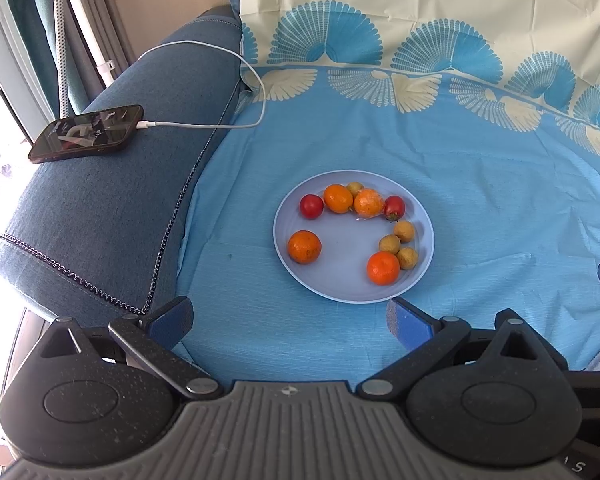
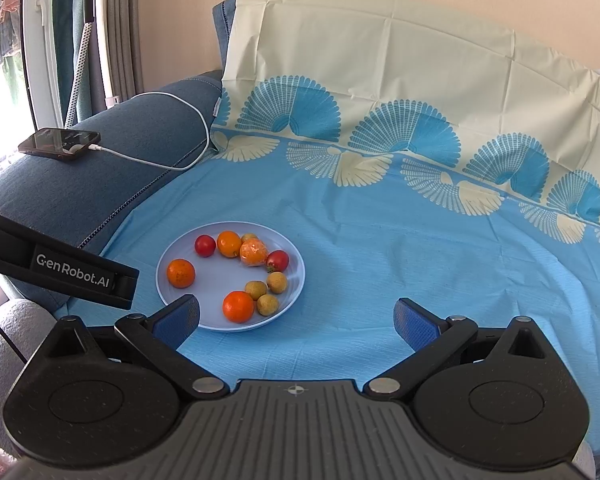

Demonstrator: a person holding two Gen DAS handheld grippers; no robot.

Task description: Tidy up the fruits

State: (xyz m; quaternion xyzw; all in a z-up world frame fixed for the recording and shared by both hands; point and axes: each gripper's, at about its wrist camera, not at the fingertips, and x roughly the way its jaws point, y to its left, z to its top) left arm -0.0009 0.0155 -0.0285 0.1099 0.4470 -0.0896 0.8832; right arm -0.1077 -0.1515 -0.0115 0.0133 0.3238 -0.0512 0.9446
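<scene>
Fruits lie on a pale blue plate (image 1: 300, 280) at frame centre in the left wrist view, resting on a blue patterned cloth (image 1: 480, 220): small oranges (image 1: 304, 246), red tomatoes (image 1: 311, 206) and yellowish round fruits (image 1: 389, 244). One orange (image 1: 369, 202) is wrapped in clear film. Left tool (image 1: 288, 314) is released, jaws wide apart, holding nothing. Right tool (image 2: 296, 316) likewise released, just beside the plate's near rim. A phone (image 1: 88, 133) on a charging cable (image 1: 220, 80) rests on the sofa arm, upper left.

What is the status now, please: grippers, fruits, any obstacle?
Left hand-held gripper open, empty. Right hand-held gripper open, empty. All fruits on the plate, untouched. Nothing in the way; phone off to the side on the armrest.
</scene>
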